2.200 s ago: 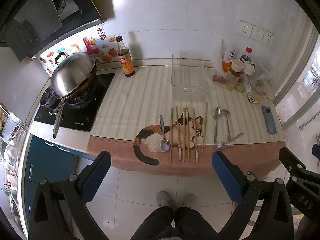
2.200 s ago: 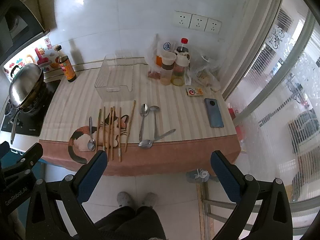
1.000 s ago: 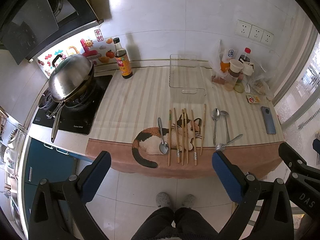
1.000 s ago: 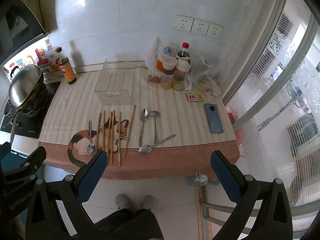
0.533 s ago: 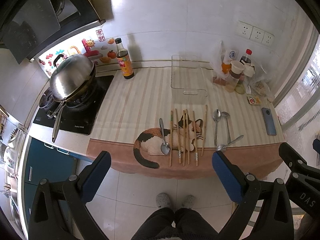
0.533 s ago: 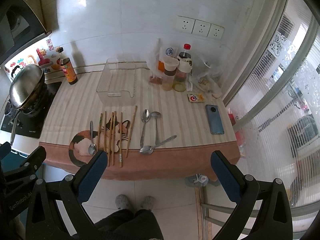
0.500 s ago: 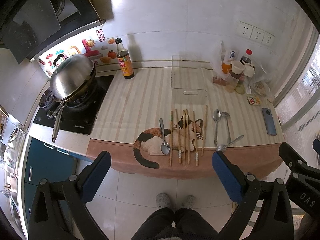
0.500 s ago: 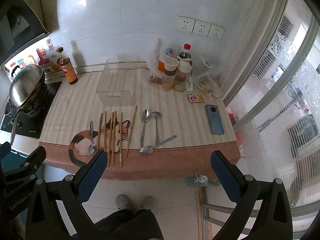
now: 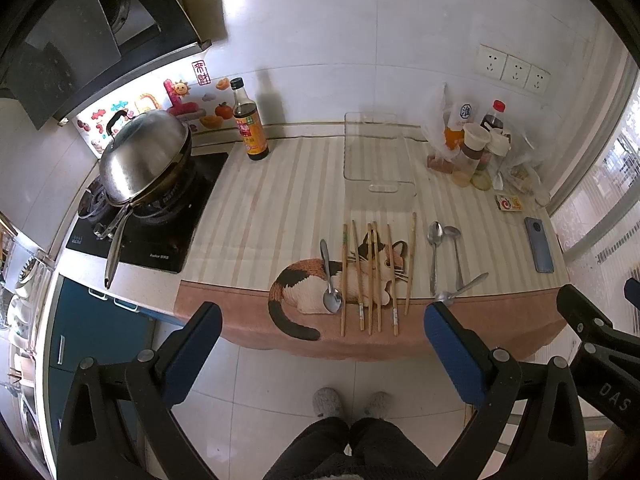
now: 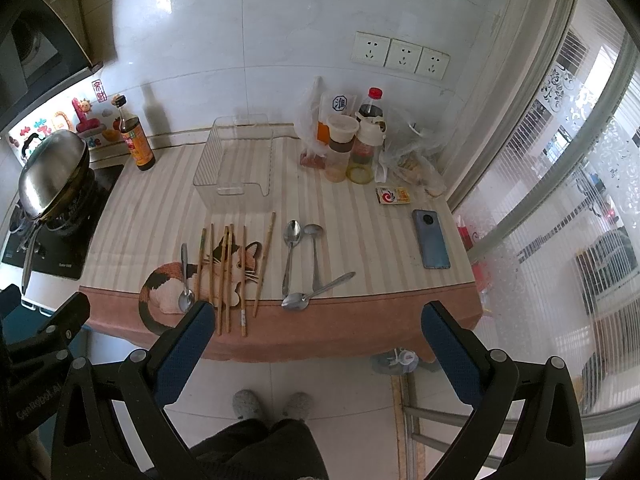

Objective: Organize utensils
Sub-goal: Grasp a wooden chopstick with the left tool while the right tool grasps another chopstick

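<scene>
Several wooden chopsticks [image 9: 372,276] [image 10: 226,272] lie in a row on the cat-print cloth near the counter's front edge. One spoon [image 9: 330,280] [image 10: 185,280] lies left of them; three more spoons [image 9: 444,260] [image 10: 304,264] lie to their right. A clear plastic tray [image 9: 376,156] [image 10: 240,164] stands empty behind them. My left gripper [image 9: 322,344] and right gripper [image 10: 318,336] are both open and empty, held off the counter above the floor, short of the utensils.
A wok [image 9: 140,156] sits on the stove at the left. A sauce bottle [image 9: 248,124] stands by the wall. Jars, bottles and bags [image 10: 352,144] cluster at the back right. A phone [image 10: 431,238] and a small card [image 10: 393,195] lie at the right.
Both views have drifted slightly closer to the counter. Nothing on the counter has moved, and both grippers have stayed open.
</scene>
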Motion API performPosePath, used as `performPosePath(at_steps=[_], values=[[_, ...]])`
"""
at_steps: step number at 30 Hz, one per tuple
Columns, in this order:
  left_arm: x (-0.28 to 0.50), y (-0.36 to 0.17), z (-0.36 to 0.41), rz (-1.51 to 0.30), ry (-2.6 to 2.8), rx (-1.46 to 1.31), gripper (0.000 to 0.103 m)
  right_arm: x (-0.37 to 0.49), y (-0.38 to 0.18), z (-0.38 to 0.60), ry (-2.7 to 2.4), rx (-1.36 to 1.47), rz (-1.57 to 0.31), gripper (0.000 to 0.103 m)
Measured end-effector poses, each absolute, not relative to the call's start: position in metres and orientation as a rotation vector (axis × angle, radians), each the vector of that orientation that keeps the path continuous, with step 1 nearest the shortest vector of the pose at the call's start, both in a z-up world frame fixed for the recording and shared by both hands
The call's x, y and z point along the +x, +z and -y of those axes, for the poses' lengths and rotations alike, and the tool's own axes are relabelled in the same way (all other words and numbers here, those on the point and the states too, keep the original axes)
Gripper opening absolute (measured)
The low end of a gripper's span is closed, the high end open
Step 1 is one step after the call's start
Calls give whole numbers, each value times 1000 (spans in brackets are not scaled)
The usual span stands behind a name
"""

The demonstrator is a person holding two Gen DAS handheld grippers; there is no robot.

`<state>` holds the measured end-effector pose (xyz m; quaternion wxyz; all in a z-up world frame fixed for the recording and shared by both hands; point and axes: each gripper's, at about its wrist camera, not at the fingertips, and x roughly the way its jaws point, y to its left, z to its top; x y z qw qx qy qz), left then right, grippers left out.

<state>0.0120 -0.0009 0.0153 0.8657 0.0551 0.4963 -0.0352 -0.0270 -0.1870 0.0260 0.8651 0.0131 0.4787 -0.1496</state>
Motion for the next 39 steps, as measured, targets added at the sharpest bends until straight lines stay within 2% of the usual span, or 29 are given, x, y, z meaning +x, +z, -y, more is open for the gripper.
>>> performPosePath(at_steps=[4, 9, 16, 18, 20, 23, 24, 29, 32, 34, 37, 39], values=[[25, 12, -4, -1027, -71, 124, 103, -22, 24, 180, -323, 36, -995, 103], [55, -3, -22, -929, -11, 167, 103, -12, 14, 180, -325, 94, -927, 103], [107, -68, -60, -978, 62, 204, 103, 25, -36, 178, -362, 152, -947, 103], [119, -88, -69, -1027, 79, 201, 103, 38, -57, 180, -364, 175, -984, 98], [130, -110, -77, -1089, 87, 185, 103, 50, -79, 183, -354, 193, -1030, 78], [143, -146, -85, -1207, 84, 137, 103, 73, -121, 193, -315, 237, -1137, 58], [146, -156, -86, -1242, 81, 121, 101, 78, -132, 196, -301, 253, -1158, 54], [165, -203, -66, -1390, 25, 59, 83, 118, -194, 214, -227, 345, -1267, 42], [180, -223, -46, -1448, -15, 40, 72, 147, -232, 219, -174, 398, -1342, 42], [192, -237, -31, -1488, -28, 43, 55, 165, -252, 218, -160, 399, -1386, 42], [212, -254, -13, -1531, -46, 40, 43, 188, -276, 215, -133, 375, -1421, 42], [222, -264, 0, -1555, -60, 41, 42, 203, -289, 211, -129, 326, -1434, 42]])
